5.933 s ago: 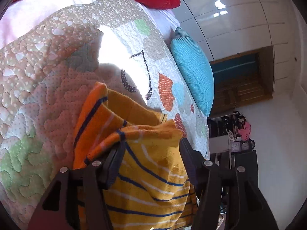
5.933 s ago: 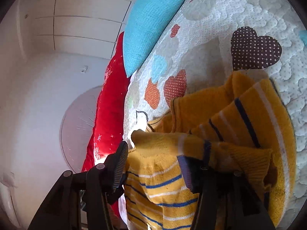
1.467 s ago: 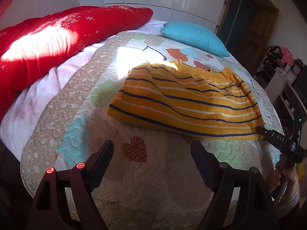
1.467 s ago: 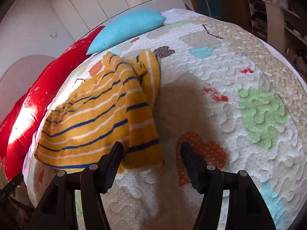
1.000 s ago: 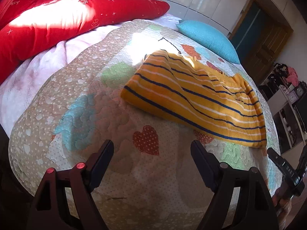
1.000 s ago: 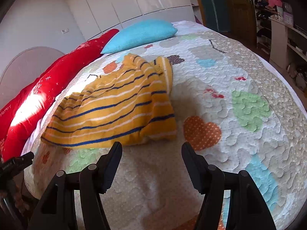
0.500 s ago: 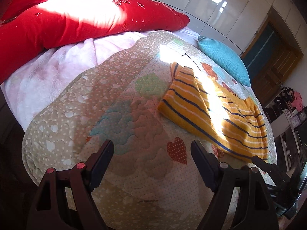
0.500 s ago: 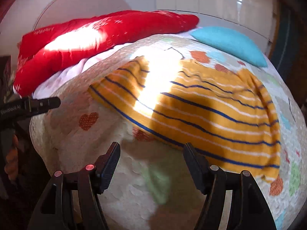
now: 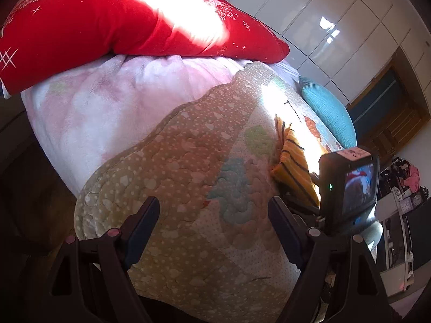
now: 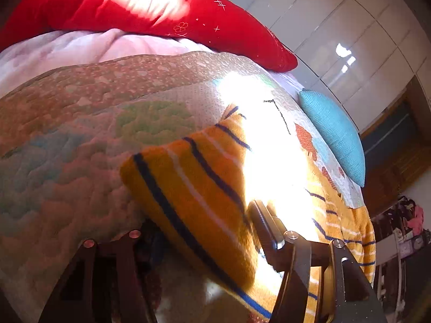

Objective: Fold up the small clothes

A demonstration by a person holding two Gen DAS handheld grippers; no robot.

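A folded yellow sweater with navy and white stripes (image 10: 204, 188) lies on the patchwork quilt (image 10: 80, 140). My right gripper (image 10: 204, 228) is open, its fingers either side of the sweater's near edge, the left finger low against the quilt and partly hidden. In the left wrist view the sweater (image 9: 293, 167) is small and far right, partly behind the right gripper's camera body (image 9: 348, 185). My left gripper (image 9: 212, 220) is open and empty over the quilt (image 9: 175, 175), left of the sweater.
A red duvet (image 9: 107, 27) lies along the far side on a pale pink blanket (image 9: 113, 99). A turquoise pillow (image 10: 334, 134) sits at the right of the bed. White wardrobe doors (image 9: 336, 21) and a wooden door stand behind. The bed's near edge drops into shadow.
The right gripper has moved in low onto the sweater's near edge, which now lies between its fingers. The left gripper has swung left, away from the sweater.
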